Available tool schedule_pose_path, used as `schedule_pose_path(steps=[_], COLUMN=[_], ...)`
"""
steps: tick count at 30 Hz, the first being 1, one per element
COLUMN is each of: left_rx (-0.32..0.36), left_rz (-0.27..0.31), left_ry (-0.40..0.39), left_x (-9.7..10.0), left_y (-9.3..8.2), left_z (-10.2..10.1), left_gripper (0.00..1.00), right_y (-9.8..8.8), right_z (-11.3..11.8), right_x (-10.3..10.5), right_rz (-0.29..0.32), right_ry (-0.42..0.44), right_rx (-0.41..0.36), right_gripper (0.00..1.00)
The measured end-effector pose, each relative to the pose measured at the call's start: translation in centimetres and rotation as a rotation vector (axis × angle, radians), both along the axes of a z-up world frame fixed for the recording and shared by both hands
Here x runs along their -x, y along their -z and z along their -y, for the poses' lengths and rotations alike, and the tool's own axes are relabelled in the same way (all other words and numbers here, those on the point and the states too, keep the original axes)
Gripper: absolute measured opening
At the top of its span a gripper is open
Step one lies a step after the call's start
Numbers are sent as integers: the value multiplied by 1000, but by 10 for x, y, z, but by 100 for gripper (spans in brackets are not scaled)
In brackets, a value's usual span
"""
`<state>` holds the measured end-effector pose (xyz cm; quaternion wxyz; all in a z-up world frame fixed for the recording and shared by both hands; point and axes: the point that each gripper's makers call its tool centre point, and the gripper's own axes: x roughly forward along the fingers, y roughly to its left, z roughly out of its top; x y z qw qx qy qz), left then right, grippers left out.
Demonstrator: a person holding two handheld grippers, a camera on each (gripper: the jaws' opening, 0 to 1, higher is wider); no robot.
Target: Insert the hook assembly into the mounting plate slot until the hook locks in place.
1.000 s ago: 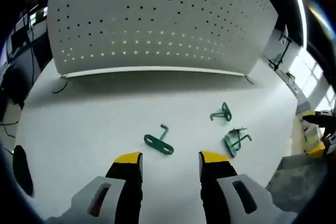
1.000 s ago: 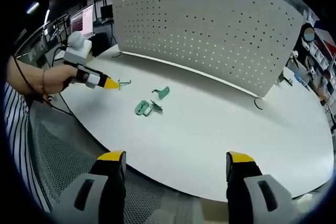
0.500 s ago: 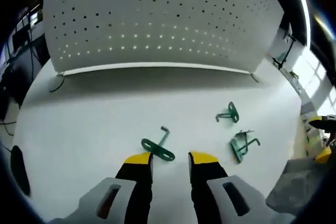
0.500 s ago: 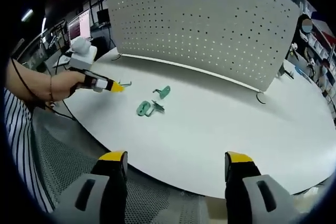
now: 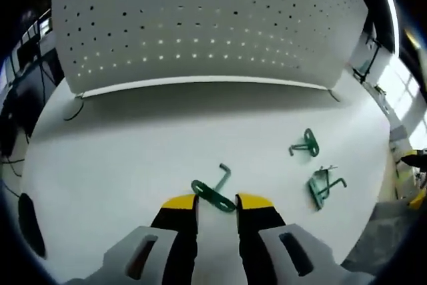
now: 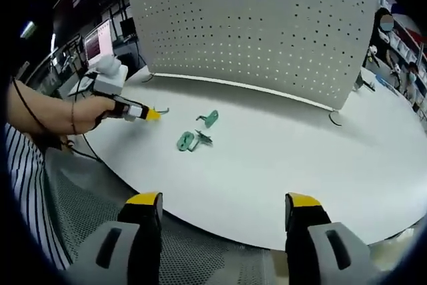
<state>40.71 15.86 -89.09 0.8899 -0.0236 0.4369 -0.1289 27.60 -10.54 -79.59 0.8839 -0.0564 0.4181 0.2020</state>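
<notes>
The left gripper (image 5: 217, 199) is nearly closed around the green hook (image 5: 214, 193) near the table (image 5: 133, 145) front edge; squeeze its flat plate squarely. The right gripper (image 6: 218, 202) is wide open, empty.

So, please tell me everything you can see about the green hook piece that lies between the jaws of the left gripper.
The green hook piece looks like painted metal: a flat oval plate with small holes, and a thin bent rod rising from it to a short angled tip. It lies flat on the white table, slanted between the yellow jaw tips of the left gripper, which are nearly closed on the plate. Contact cannot be confirmed. It sits apart from two other green pieces.
</notes>
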Motion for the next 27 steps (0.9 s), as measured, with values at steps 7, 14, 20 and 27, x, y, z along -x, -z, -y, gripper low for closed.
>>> schedule_pose_path(steps=[7, 14, 20, 27], left_rx=[-50, -70, -92, -97], left_rz=[19, 19, 31, 41], left_ry=[21, 47, 37, 38], left_x=[-3, -5, -6, -6], left_y=[-1, -1, -2, -7], left_z=[-8, -12, -18, -24], left_gripper=[9, 6, 3, 3], right_y=[4, 4, 4, 7], right_z=[0, 0, 2, 0], right_x=[1, 0, 0, 1], right_rz=[-9, -6, -4, -11], right_ry=[-4, -2, 7, -8], right_rx=[7, 6, 4, 13], right_gripper=[71, 71, 71, 71])
